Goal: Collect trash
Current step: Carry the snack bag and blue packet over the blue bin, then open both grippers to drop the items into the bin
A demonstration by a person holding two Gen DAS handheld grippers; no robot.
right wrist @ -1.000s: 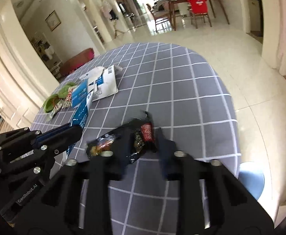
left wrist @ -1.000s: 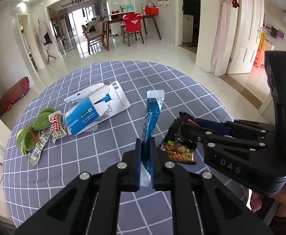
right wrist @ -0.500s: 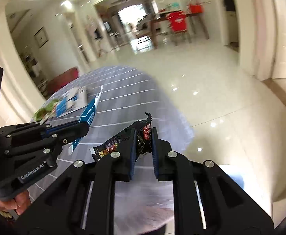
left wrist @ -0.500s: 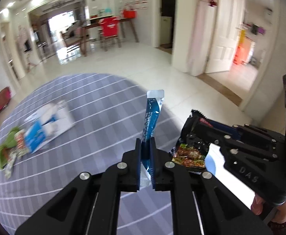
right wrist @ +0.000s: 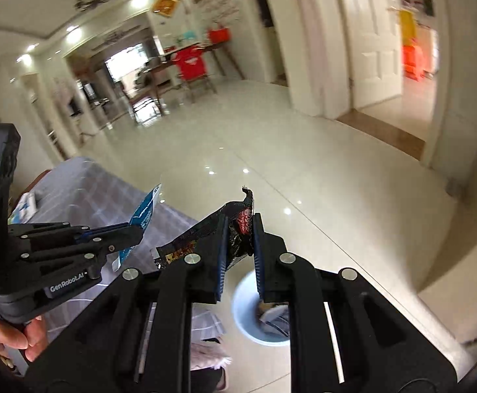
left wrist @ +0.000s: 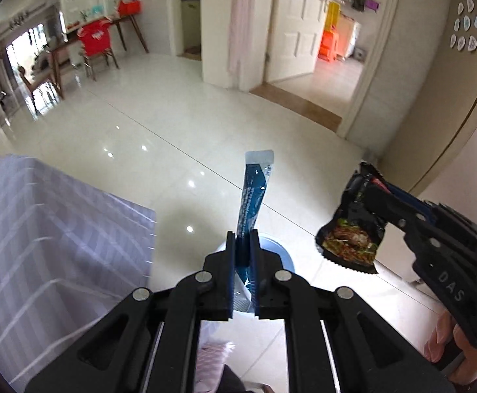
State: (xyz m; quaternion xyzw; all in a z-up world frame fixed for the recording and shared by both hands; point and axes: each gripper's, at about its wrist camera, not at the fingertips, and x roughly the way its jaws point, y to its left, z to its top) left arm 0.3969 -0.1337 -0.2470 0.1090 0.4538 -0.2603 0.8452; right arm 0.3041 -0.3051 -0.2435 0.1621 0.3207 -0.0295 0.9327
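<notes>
My left gripper (left wrist: 242, 239) is shut on a long blue sachet wrapper (left wrist: 254, 193) that stands up between the fingers; the sachet also shows in the right wrist view (right wrist: 142, 217). My right gripper (right wrist: 240, 229) is shut on a crumpled black snack wrapper (right wrist: 238, 229), which shows in the left wrist view (left wrist: 349, 232) held at the right. Both grippers hang over the floor beside the table. A light blue bin (right wrist: 248, 308) with trash inside stands on the floor below the right gripper; its rim peeks out behind the left fingers (left wrist: 277, 249).
The round table with a grey checked cloth (left wrist: 42, 245) lies to the left, with a blue-and-white carton (right wrist: 26, 204) on it. Glossy white floor tiles (left wrist: 173, 124) spread ahead. A doorway and white doors (left wrist: 297, 23) stand at the far right.
Both grippers have swung right, off the table and out over the floor, each holding its wrapper. The blue bin has come into view below them.
</notes>
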